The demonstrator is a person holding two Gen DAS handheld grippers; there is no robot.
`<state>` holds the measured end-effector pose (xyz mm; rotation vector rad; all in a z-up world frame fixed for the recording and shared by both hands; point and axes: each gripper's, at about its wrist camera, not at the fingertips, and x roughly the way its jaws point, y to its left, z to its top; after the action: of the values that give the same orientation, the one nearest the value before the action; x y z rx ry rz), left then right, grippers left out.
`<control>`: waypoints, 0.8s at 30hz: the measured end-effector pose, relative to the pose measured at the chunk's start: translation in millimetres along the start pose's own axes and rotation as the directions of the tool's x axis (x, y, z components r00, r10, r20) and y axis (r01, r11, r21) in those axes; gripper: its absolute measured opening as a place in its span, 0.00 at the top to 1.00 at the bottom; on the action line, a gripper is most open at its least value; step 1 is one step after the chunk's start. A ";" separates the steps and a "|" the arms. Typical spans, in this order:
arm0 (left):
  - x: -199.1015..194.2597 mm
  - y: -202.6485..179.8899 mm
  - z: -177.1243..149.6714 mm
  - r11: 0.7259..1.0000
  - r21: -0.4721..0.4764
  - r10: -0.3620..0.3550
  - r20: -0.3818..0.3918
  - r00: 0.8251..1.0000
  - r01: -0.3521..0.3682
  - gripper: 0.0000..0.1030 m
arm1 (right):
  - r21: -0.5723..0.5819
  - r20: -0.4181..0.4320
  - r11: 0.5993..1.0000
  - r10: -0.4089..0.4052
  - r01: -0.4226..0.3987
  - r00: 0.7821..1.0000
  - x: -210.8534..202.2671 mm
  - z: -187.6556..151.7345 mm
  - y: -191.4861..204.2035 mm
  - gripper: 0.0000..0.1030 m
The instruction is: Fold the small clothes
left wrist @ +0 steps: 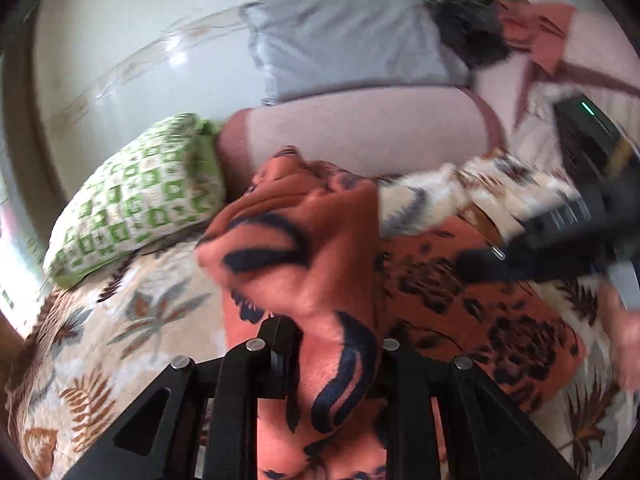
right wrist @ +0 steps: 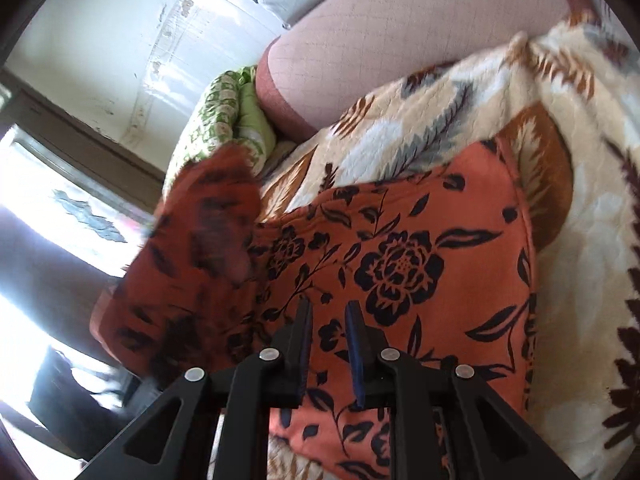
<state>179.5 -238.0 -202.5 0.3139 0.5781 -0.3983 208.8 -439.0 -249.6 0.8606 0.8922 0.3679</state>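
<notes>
The left gripper (left wrist: 336,344) clamps a raised fold of the orange flowered garment (left wrist: 320,240), lifting it off the leaf-patterned bedspread (left wrist: 132,320), while the right gripper (right wrist: 328,320), fingers parted and holding nothing, hovers over the flat part of the garment just ahead of it.

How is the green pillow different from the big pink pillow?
The green pillow has a checked pattern of green and white squares; the pink pillow is plain with a darker border. The green pillow looks smaller than the pink pillow. Both lie on the leaf-patterned bedspread, side by side.
</notes>
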 end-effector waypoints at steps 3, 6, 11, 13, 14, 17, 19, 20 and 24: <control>16.7 -28.8 -14.7 0.996 0.056 -0.069 -0.079 0.994 0.074 0.78 | 0.111 -0.023 0.990 0.088 -0.085 0.996 6.3 4.5 -22.9 0.67; 27.2 -40.1 -25.8 0.993 0.090 -0.062 -0.122 0.991 0.073 0.78 | 0.231 0.002 0.962 0.150 -0.146 0.989 11.3 7.2 -43.4 0.21; 24.3 -39.6 -22.9 0.993 0.088 -0.073 -0.107 0.992 0.082 0.78 | 0.262 -0.028 0.949 0.188 -0.174 0.982 30.3 11.4 -44.8 0.21; 22.8 -40.5 -23.2 0.992 0.091 -0.072 -0.104 0.992 0.082 0.78 | 0.252 -0.056 0.953 0.189 -0.169 0.980 39.6 11.7 -40.1 0.21; 22.2 -41.7 -23.5 0.992 0.099 -0.068 -0.101 0.992 0.079 0.78 | 0.241 -0.068 0.955 0.192 -0.171 0.979 43.5 10.8 -35.7 0.21; 18.5 -48.3 -27.8 0.989 0.130 -0.058 -0.086 0.995 0.069 0.78 | 0.205 -0.085 0.967 0.173 -0.153 0.981 51.9 7.8 -23.2 0.21; 14.9 -52.9 -31.2 0.986 0.150 -0.054 -0.080 0.995 0.066 0.78 | 0.189 -0.089 0.972 0.156 -0.137 0.984 57.1 6.6 -17.8 0.22; 12.9 -53.8 -31.7 0.985 0.157 -0.056 -0.076 0.996 0.068 0.78 | 0.177 -0.086 0.978 0.131 -0.114 0.988 59.1 6.0 -15.9 0.23; 6.4 -58.4 -33.0 0.981 0.169 -0.080 -0.068 0.994 0.091 0.78 | 0.103 -0.077 0.994 0.038 -0.030 0.996 64.5 7.5 -11.7 0.70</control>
<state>143.1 -278.1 -242.6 0.4690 0.6195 -0.5245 252.5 -410.8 -290.1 0.9614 0.9772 0.3904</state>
